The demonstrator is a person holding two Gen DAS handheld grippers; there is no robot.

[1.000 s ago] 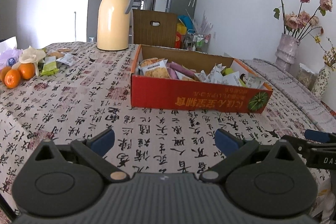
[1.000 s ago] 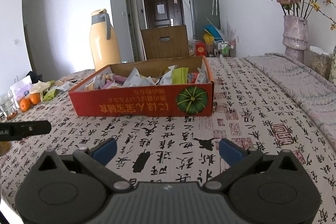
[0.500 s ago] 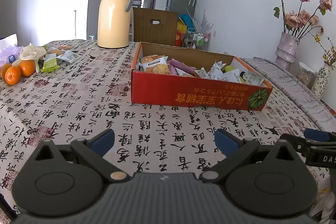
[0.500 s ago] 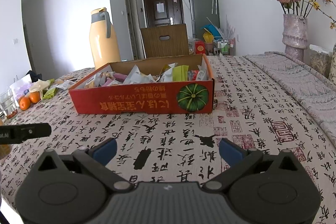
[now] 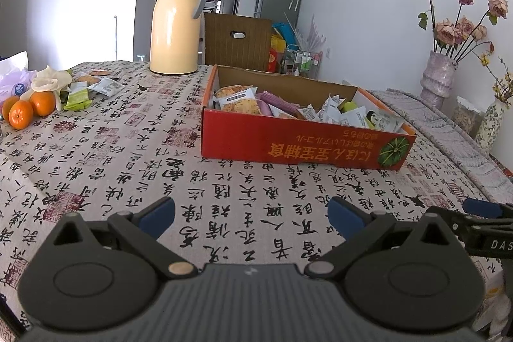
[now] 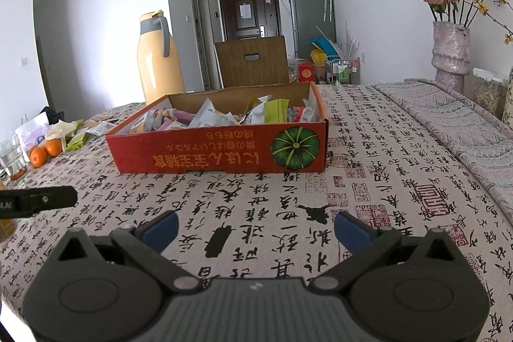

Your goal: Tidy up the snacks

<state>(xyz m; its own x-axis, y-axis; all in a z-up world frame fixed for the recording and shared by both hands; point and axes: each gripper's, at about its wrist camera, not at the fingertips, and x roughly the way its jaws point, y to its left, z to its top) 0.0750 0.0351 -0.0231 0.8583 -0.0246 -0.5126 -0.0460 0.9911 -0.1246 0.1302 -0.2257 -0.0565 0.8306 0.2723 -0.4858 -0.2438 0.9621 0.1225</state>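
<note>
A red cardboard box [image 5: 298, 146] full of snack packets [image 5: 237, 100] stands on the table; it also shows in the right wrist view [image 6: 221, 153]. A few loose snack packets [image 5: 96, 84] lie at the far left, also in the right wrist view [image 6: 96, 127]. My left gripper [image 5: 251, 215] is open and empty, low over the tablecloth in front of the box. My right gripper [image 6: 255, 228] is open and empty, also short of the box. Each gripper's finger shows at the edge of the other's view.
A yellow thermos jug [image 5: 176, 21] stands behind the box. Oranges [image 5: 29, 108] and a white bag lie at the left edge, with a glass [image 6: 11, 159] near them. Flower vases [image 5: 437, 79] stand at the right on a grey runner. A brown chair [image 5: 237, 42] is beyond the table.
Both grippers have risen and tilted slightly, so the box sits a little lower in both views. Both stay open and empty.
</note>
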